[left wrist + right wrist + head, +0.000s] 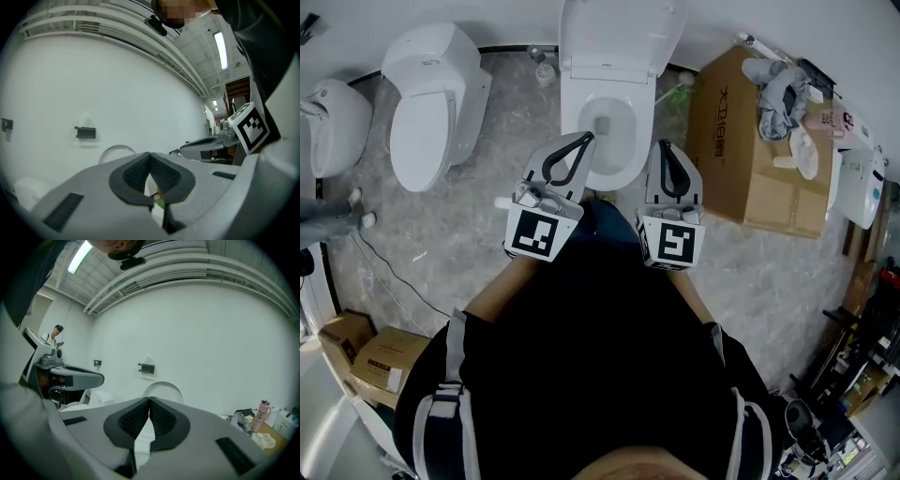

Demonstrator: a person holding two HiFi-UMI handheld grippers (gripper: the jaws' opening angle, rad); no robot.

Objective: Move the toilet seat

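Note:
The middle toilet [602,122] stands straight ahead with its bowl open. Its white lid [619,36] is raised against the wall. Whether the seat ring is up with it I cannot tell. My left gripper [585,140] is shut and empty, its tips over the bowl's front left rim. My right gripper [664,146] is shut and empty beside the bowl's right edge. In the left gripper view the gripper [149,155] points at the white wall, with the lid's arch [117,151] behind it. The right gripper view shows that gripper [149,400] below the same arch [162,388].
A second toilet [431,103] with its lid down stands to the left, and a third [333,122] is at the far left. A cardboard box [750,150] with cloths on it is close on the right. Small boxes [366,356] sit at lower left. A black bracket [146,368] hangs on the wall.

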